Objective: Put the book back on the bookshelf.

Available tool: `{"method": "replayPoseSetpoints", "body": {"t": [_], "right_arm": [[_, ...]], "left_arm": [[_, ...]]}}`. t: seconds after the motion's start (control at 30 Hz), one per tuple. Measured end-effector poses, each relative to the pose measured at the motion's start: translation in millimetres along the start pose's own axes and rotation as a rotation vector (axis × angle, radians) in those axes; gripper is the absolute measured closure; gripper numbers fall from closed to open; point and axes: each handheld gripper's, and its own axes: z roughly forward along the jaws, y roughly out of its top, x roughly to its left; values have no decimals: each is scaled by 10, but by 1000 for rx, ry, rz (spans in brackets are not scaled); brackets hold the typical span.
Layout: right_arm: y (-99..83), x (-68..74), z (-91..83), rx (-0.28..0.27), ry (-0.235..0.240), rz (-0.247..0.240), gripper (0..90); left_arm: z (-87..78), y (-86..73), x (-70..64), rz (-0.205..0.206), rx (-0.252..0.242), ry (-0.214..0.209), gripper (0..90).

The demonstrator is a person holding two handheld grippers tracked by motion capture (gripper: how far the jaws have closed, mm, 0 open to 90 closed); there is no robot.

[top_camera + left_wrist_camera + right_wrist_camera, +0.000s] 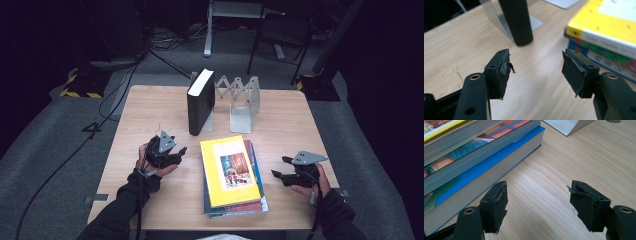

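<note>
The right gripper (537, 207), fingers (496, 205) apart, hovers over bare table (579, 162) beside the stacked books (474, 157).

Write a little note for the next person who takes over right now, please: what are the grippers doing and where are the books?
Left gripper: open, holding nothing, just left of the book stack.
Right gripper: open, holding nothing, just right of the stack; its fingers point at the stack's page edges.
Stack: flat near the table's front edge, yellow book on top.
Done, it seems: one black book stands upright in the metal book rack at the back.
Left, probably: the stacked books are not yet lifted; likely they go upright into the rack too.
</note>
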Motion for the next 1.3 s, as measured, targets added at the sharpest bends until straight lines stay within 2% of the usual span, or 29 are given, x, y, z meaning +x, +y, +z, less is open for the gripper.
{"method": "replayPoseSetpoints", "body": {"t": [0.17, 0.2, 0.33, 0.63, 0.87, 0.93, 1.07, 1.23, 1.3], "right_arm": [[27, 46, -35, -11, 17, -3, 308], [33, 61, -48, -14, 29, -4, 308], [54, 108, -80, -21, 43, -12, 308], [158, 304, -154, -46, 119, -48, 301], [245, 438, -194, -62, 181, -57, 301], [262, 459, -194, -61, 182, -62, 301], [343, 545, -205, -68, 211, -66, 304], [392, 621, -184, -60, 256, -73, 304], [416, 694, -152, -39, 277, -101, 304]], "left_arm": [[-47, -166, -95, 57, 61, -92, 358], [-47, -166, -95, 57, 61, -92, 352], [-115, -241, -134, 53, 78, -169, 323], [-172, -375, -234, 68, 138, -240, 280], [-150, -444, -276, 90, 174, -273, 247], [-135, -454, -289, 105, 182, -272, 248], [-117, -468, -301, 101, 183, -282, 234], [-96, -487, -280, 75, 175, -289, 209], [-92, -490, -284, 68, 171, -291, 207]]}}
